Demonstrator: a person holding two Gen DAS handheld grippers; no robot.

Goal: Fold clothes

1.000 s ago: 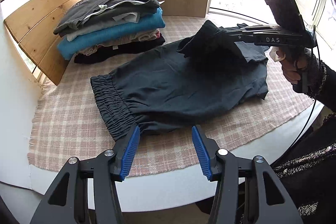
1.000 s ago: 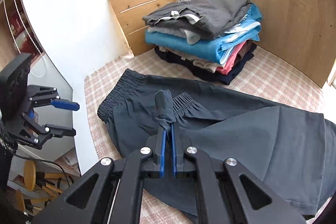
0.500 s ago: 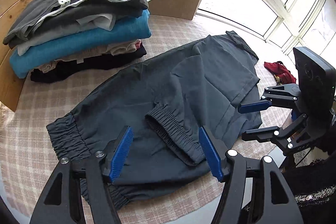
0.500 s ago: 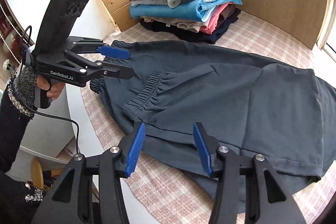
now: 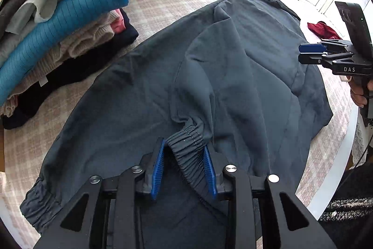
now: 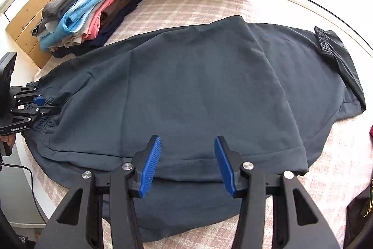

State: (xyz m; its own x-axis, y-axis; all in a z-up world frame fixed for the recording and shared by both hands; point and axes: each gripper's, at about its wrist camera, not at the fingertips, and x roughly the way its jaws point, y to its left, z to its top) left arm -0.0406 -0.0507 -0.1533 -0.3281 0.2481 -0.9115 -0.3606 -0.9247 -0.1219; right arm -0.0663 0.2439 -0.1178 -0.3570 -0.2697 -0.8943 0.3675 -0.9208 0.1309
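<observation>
One dark garment [image 6: 191, 85] lies spread on one checked cloth [image 6: 186, 6]. One stack of folded clothes [image 6: 88, 13] stands far left, with about seven layers visible. One red item [image 5: 320, 30] lies at the far right. Two grippers appear: left gripper [image 5: 184, 167], right gripper [image 6: 187, 162].

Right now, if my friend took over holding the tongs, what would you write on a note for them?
Left tongs: have just been closing on the elastic cuff of the dark trousers; the pads press it.
Right tongs: open, hovering over the trousers' near hem, gripping nothing.
Trousers lie spread on the checked cloth, one leg folded over the other. The stack of folded clothes sits at the back corner. A red garment waits at the far edge.
Done: the lengthwise fold.
Left: probably fold the trousers shorter, then put them on the stack.
</observation>
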